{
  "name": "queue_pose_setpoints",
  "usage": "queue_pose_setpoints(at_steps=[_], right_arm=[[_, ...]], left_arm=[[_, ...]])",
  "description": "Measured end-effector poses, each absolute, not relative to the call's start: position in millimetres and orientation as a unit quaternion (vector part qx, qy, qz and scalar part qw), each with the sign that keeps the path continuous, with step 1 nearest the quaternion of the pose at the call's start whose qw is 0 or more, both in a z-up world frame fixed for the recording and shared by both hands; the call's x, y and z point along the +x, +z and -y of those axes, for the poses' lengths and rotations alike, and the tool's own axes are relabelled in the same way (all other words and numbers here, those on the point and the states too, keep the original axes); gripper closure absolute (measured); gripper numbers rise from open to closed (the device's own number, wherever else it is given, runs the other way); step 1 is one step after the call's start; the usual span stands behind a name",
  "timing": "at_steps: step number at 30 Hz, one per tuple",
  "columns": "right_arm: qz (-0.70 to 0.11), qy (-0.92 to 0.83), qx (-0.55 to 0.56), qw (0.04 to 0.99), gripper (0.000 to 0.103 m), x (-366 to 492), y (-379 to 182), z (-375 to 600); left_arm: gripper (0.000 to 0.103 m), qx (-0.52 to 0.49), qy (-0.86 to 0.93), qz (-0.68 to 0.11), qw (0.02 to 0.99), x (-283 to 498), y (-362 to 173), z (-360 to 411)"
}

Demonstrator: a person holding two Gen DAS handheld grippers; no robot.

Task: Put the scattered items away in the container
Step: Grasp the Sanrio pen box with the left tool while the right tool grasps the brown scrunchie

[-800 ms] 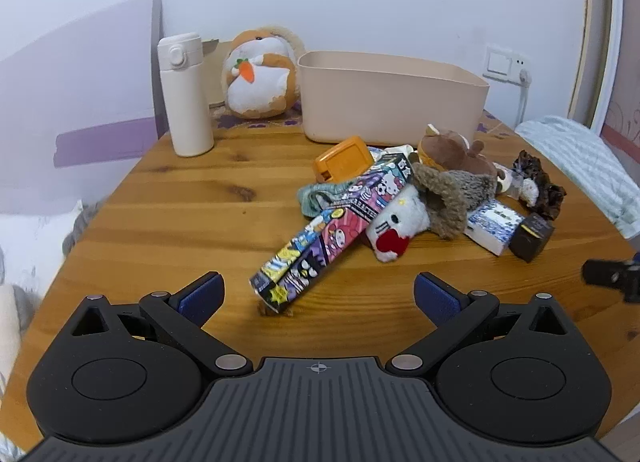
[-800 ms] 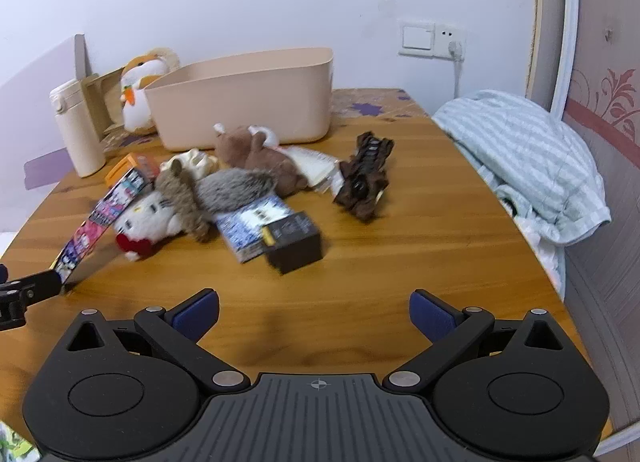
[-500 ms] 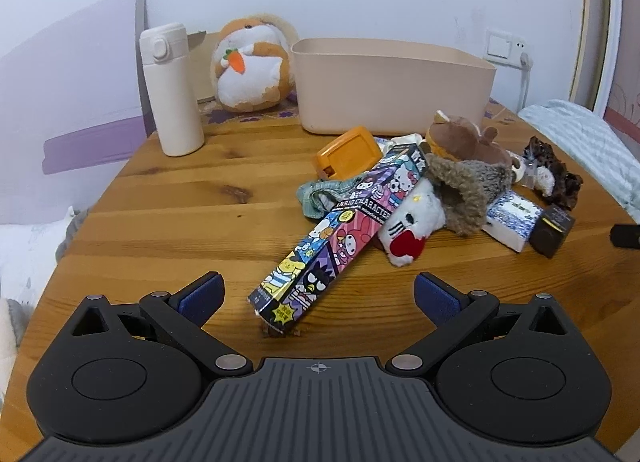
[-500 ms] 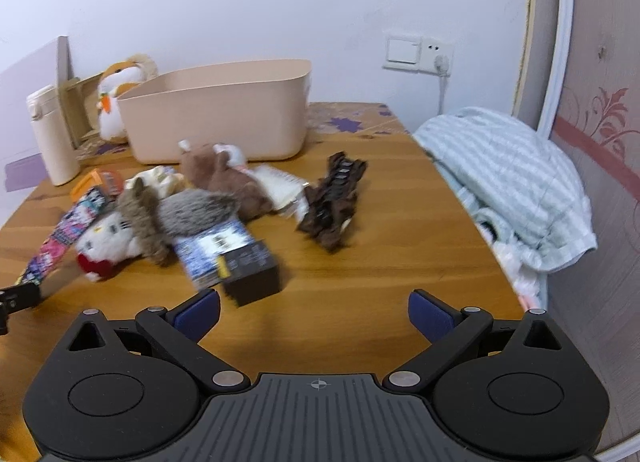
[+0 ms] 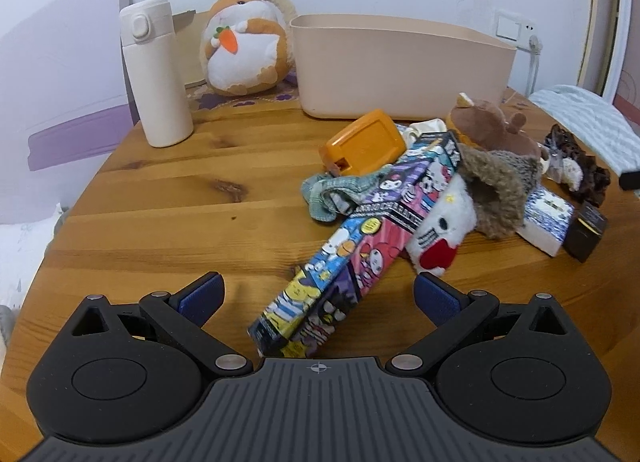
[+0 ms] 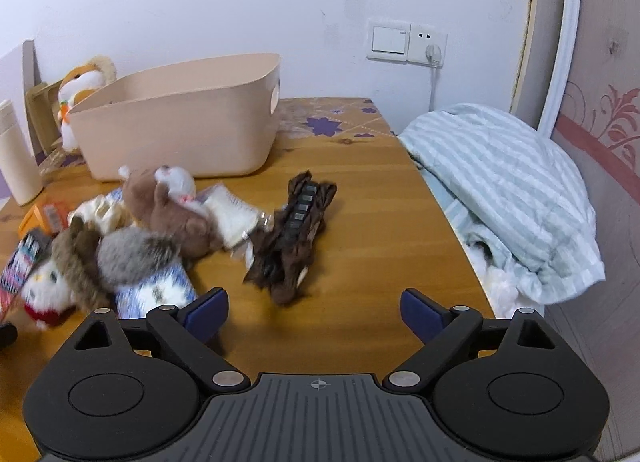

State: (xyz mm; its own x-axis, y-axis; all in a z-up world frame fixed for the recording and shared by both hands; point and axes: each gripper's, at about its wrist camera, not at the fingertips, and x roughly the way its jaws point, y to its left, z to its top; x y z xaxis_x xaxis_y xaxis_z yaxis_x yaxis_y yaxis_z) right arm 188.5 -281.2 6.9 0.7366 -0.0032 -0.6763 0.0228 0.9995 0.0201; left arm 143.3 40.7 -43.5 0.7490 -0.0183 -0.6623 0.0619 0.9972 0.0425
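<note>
wooden table (image 5: 168, 217): both grippers spread; toys, perhaps blurred, beside container (image 6: 176, 121).

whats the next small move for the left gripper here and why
Probably ease the left gripper forward and down so its open jaws straddle the near end of the cartoon box. That end already lies between the blue pads, nothing is gripped yet, and the box lies propped on the pile, nearest this gripper. The beige bin stands beyond it.
</note>
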Motion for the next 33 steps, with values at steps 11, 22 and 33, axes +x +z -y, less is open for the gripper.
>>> queue_pose_setpoints(at_steps=[11,22,33], right_arm=[[-0.406,-0.001,0.033,0.913,0.009,254,-3,288],[-0.454,0.018,0.083,0.887,0.009,282,-18,296],[-0.477,0.018,0.092,0.874,0.014,303,-27,294]], left_arm=[[0.0,0.035,-0.028,-0.377,0.925,169,-55,-45],[0.001,0.018,-0.052,-0.382,0.922,187,-59,-43],[0.017,0.03,-0.058,-0.38,0.923,188,-58,-41]])
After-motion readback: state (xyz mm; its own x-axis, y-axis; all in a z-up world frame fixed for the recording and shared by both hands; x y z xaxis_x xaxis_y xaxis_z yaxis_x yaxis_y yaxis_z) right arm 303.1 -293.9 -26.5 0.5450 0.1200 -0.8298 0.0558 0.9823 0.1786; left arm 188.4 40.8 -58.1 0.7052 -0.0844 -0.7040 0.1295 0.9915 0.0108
